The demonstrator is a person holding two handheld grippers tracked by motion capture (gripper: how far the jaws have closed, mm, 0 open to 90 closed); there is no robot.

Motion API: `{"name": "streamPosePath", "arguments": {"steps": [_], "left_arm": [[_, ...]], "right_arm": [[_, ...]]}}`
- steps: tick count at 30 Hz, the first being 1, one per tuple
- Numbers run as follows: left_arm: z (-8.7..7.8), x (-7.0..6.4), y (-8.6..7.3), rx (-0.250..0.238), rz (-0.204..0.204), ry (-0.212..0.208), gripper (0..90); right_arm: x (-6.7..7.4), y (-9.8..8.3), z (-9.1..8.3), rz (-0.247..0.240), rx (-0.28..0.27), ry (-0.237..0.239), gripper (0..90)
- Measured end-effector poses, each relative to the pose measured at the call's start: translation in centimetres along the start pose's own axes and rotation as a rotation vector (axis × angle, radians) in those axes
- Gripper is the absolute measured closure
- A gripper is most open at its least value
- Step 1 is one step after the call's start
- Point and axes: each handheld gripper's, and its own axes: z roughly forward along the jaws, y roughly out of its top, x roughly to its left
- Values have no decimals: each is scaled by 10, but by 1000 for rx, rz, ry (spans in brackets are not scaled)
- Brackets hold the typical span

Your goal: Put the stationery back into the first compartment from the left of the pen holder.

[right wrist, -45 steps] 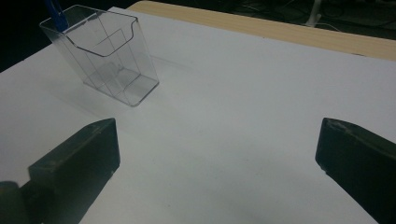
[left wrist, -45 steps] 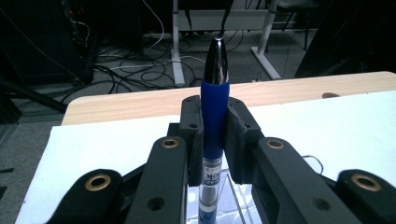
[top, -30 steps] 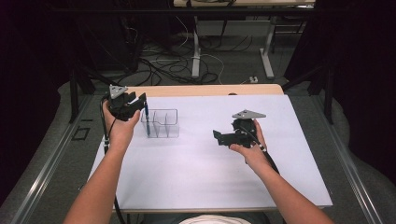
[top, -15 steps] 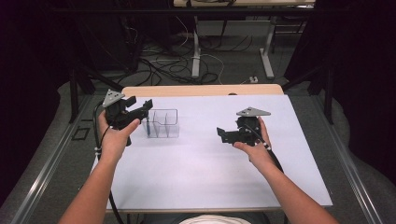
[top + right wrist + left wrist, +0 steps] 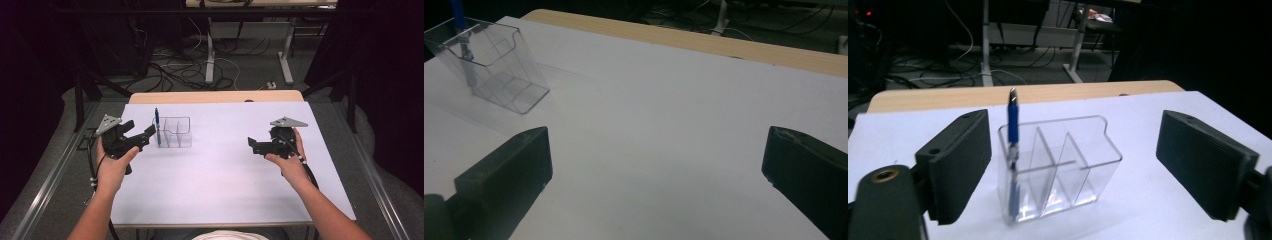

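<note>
While the blue pen point(image 5: 1013, 120) stands upright in the end compartment of the clear plastic three-compartment holder point(image 5: 1068, 165) on the white table sheet point(image 5: 225, 180), the left gripper point(image 5: 142, 136) is just beside the holder, jaws spread wide and empty. The right gripper point(image 5: 253, 144) is well apart from the holder, jaws likewise spread and empty.

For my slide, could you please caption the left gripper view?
Open left gripper faces a clear three-compartment holder with a blue pen standing upright in one end compartment.

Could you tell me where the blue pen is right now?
In the high view, the blue pen stands in the leftmost compartment of the clear organizer, just beyond the left hand-held gripper.
</note>
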Motion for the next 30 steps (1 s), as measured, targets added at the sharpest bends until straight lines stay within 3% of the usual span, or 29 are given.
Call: {"name": "streamPosePath", "arguments": {"steps": [2, 9, 22, 30], "left_arm": [[-2, 5, -7, 7, -3, 11, 60], [-5, 21, -24, 22, -1, 43, 2], [-5, 33, -37, 4, -8, 73, 1], [-3, 39, -43, 42, -5, 100, 1]], "right_arm": [[-5, -3, -1, 16, -3, -9, 0], [-20, -15, -1, 60, -8, -32, 0], [-39, -28, 0, 98, -9, -74, 0], [-47, -30, -2, 123, -8, -97, 0]]}}
